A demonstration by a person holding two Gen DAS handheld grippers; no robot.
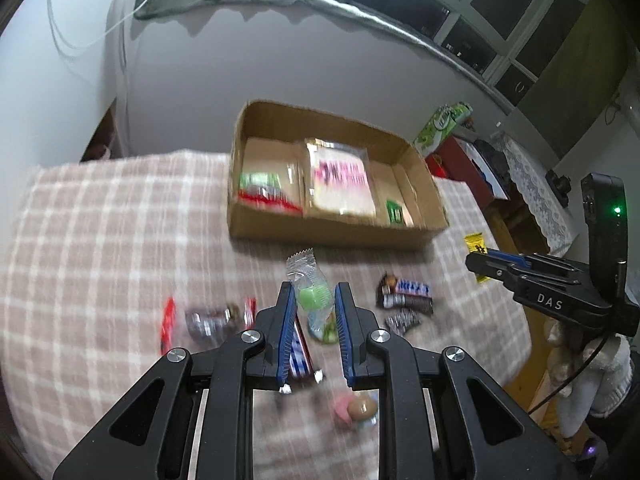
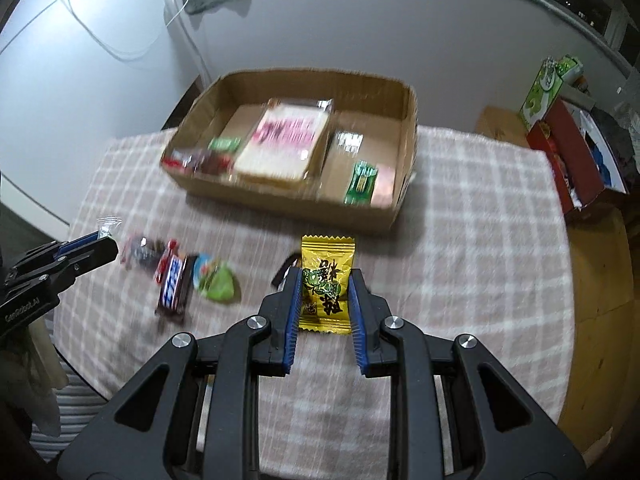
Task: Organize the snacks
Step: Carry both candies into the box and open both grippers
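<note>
My left gripper point(image 1: 314, 300) is shut on a clear packet with a green sweet inside point(image 1: 312, 294), held above the checked tablecloth point(image 1: 100, 240). My right gripper point(image 2: 326, 292) is shut on a yellow snack packet point(image 2: 327, 280), also lifted off the cloth. Behind both stands an open cardboard box point(image 2: 280, 208) holding a large pale packet with pink lettering point(image 2: 284, 140) and small green packets point(image 2: 362, 182). Loose on the cloth lie a blue-and-brown chocolate bar point(image 2: 174, 288), a green packet point(image 2: 218, 280) and several small dark bars point(image 1: 404, 298).
A red packet and a dark wrapped snack point(image 1: 208, 320) lie at the left, and a pink-and-brown item point(image 1: 356, 410) lies near me. The table ends at the right, where a red box point(image 2: 568, 160) and a green carton point(image 2: 546, 88) stand on a lower surface.
</note>
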